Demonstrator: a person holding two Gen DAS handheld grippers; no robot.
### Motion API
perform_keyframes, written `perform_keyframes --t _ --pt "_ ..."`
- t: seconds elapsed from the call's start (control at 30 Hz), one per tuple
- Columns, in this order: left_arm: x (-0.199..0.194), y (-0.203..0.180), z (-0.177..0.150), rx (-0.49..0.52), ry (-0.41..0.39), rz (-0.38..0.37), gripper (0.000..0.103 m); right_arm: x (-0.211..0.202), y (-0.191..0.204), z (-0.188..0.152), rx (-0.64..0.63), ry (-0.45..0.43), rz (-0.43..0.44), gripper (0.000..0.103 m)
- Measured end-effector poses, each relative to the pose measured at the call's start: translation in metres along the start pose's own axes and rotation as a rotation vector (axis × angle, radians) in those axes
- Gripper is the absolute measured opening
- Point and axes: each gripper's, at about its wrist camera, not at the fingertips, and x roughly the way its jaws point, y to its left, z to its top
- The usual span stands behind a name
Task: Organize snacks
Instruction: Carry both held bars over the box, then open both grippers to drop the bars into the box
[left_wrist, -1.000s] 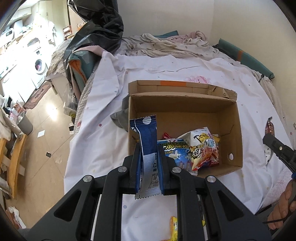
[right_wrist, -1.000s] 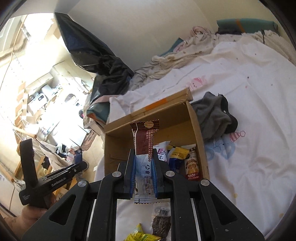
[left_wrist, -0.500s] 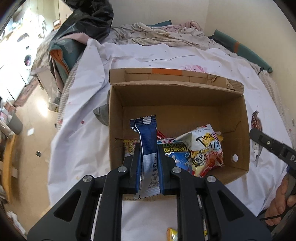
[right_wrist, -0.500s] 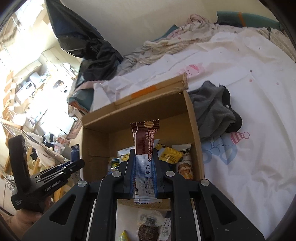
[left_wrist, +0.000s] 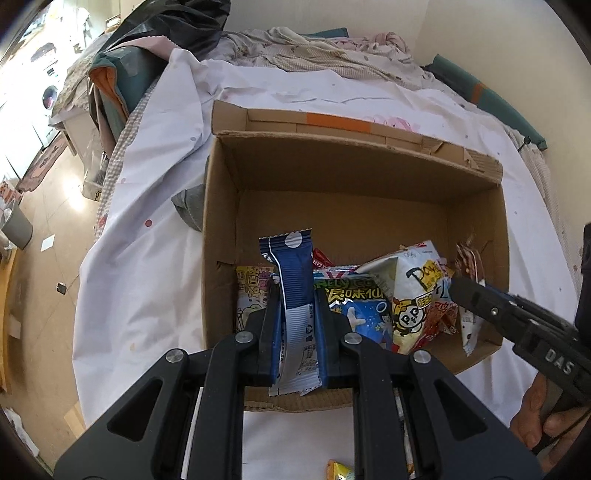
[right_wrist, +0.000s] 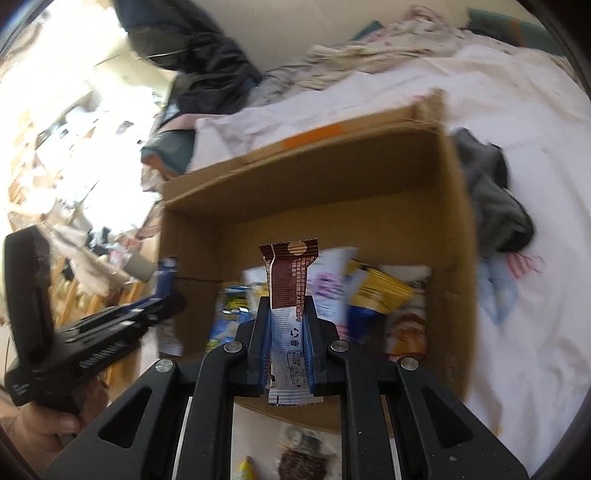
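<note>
Several packets (left_wrist: 373, 306) already lie in the cardboard box (left_wrist: 221, 206) under the left gripper (left_wrist: 294, 295) pinching a blue wafer bar (left_wrist: 291, 280), while the right gripper (right_wrist: 288, 306) pinches a brown bar (right_wrist: 286, 277) above the same box (right_wrist: 452, 229), loose snacks (right_wrist: 303, 458) remaining outside.

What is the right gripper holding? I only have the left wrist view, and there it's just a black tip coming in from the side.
Observer: The right gripper is shut on a brown snack bar, held upright.
Operator: Is it over the box?
Observer: In the right wrist view the bar's top shows against the inside of the cardboard box; its height I can't tell.
Operator: Anything beside the box on your side?
Observer: A grey cloth lies on the white sheet against the box's far side wall.
</note>
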Motion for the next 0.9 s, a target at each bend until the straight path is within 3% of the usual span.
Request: perform_keyframes --t 0.13,0.37,0.47,0.57,0.67,0.73,0.83,0.9 --pt "0.007 -0.001 -0.001 0.007 0.025 -0.003 0.013 0.017 0.021 -0.002 -0.084 0.051 0.04 0.016" --pt "0.012 -0.004 -0.003 0.02 0.038 0.007 0.013 0.039 0.008 -0.007 -0.086 0.123 -0.121 0.016" --pt "0.013 -0.003 -0.002 0.014 0.037 0.01 0.013 0.029 0.005 -0.004 -0.066 0.091 -0.09 0.016" --pt "0.014 -0.004 -0.002 0.02 0.034 0.012 0.013 0.022 -0.006 0.001 0.026 0.083 0.003 0.016" --pt "0.012 -0.003 -0.001 0.017 0.025 0.012 0.013 0.0 -0.013 0.01 0.075 0.002 0.04 0.016" --pt "0.011 -0.001 0.0 0.009 0.019 0.015 0.013 -0.013 -0.017 0.015 0.067 -0.04 -0.021 0.016" --pt "0.012 0.003 0.001 -0.008 0.026 0.013 0.013 -0.018 -0.025 0.017 0.04 -0.03 -0.153 0.016" --pt "0.013 0.004 0.002 -0.018 0.03 0.007 0.013 -0.015 -0.029 0.016 0.056 -0.011 -0.153 0.017"
